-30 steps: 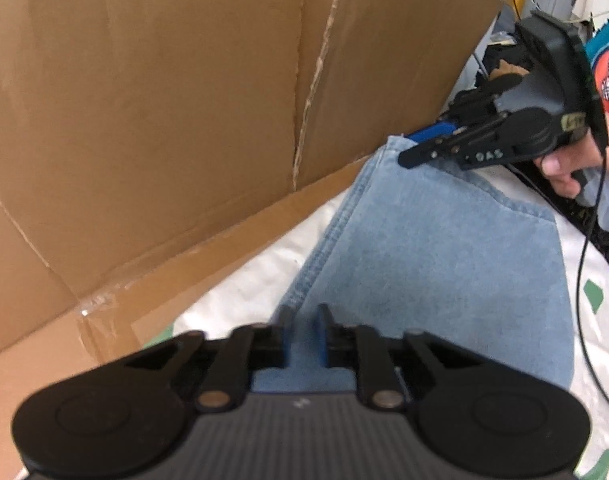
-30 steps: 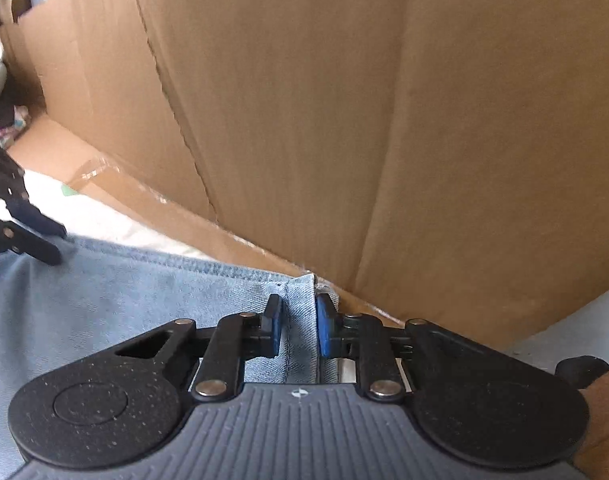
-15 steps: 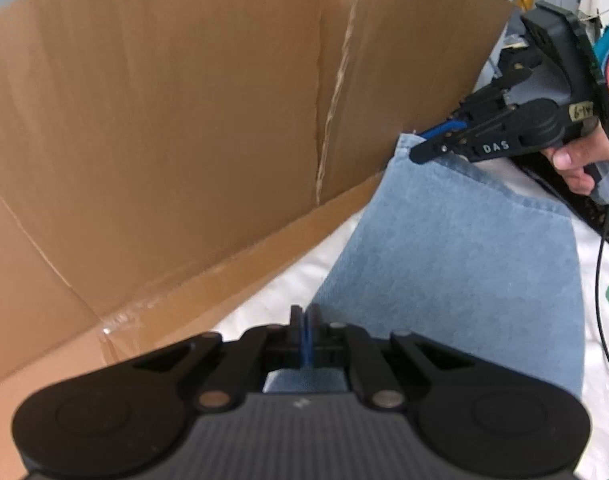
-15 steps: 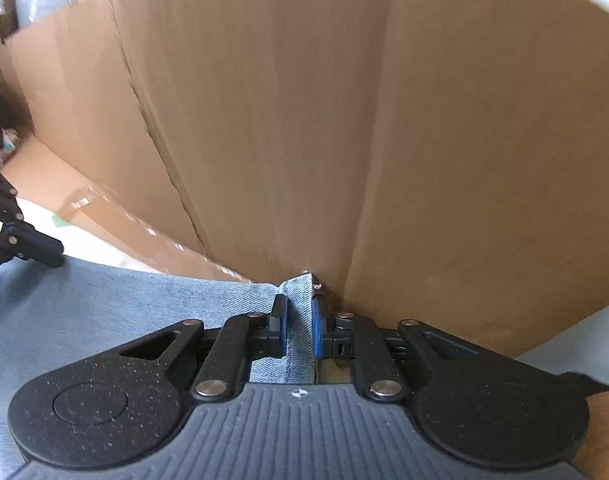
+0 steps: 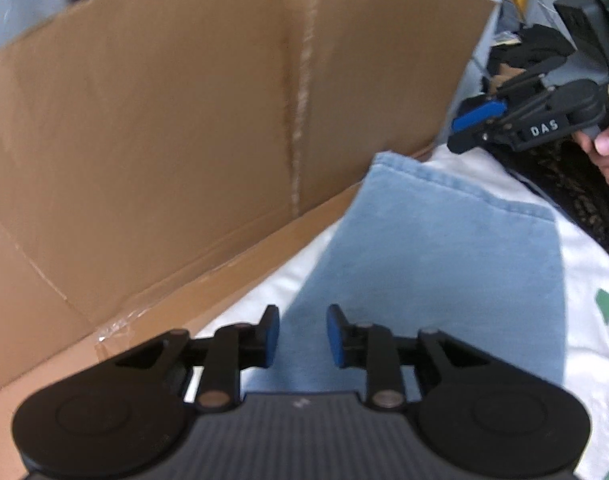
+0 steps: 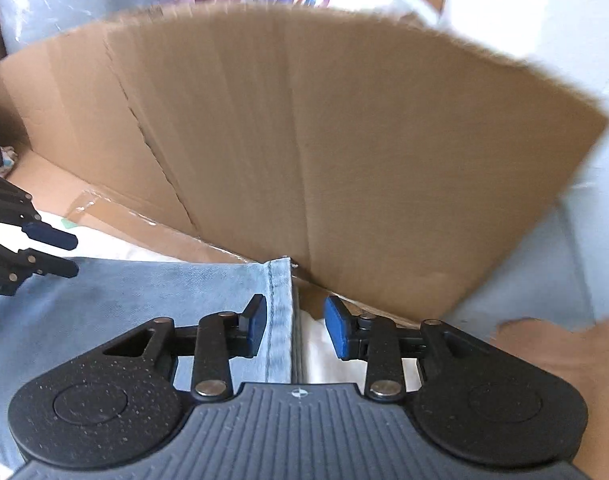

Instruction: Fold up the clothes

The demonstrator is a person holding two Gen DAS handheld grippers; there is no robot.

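Folded light-blue jeans point(image 5: 444, 248) lie flat on a white sheet, their far edge against a cardboard wall. My left gripper point(image 5: 303, 336) hovers over the near left corner. Its jaws are opening, the blue pads stand apart, and the cloth lies below them untouched. My right gripper point(image 6: 296, 328) hangs above the stitched hem point(image 6: 280, 304) at the jeans' right edge. Those jaws are opening too, and neither pad presses on the hem. Each gripper shows in the other's view: the right gripper point(image 5: 464, 130) at the upper right, the left gripper point(image 6: 72, 256) at the left edge.
A tall cardboard box wall point(image 5: 184, 140) point(image 6: 364, 160) stands close behind the jeans. The white sheet point(image 5: 588, 264) carries green shapes. A black textured object point(image 5: 576, 200) lies to the right. A person's hand point(image 5: 604, 152) point(image 6: 564, 344) holds the right gripper.
Both grippers were pinching the jeans' edge; both have let go, opened their jaws and lifted a little. The jeans now lie flat.
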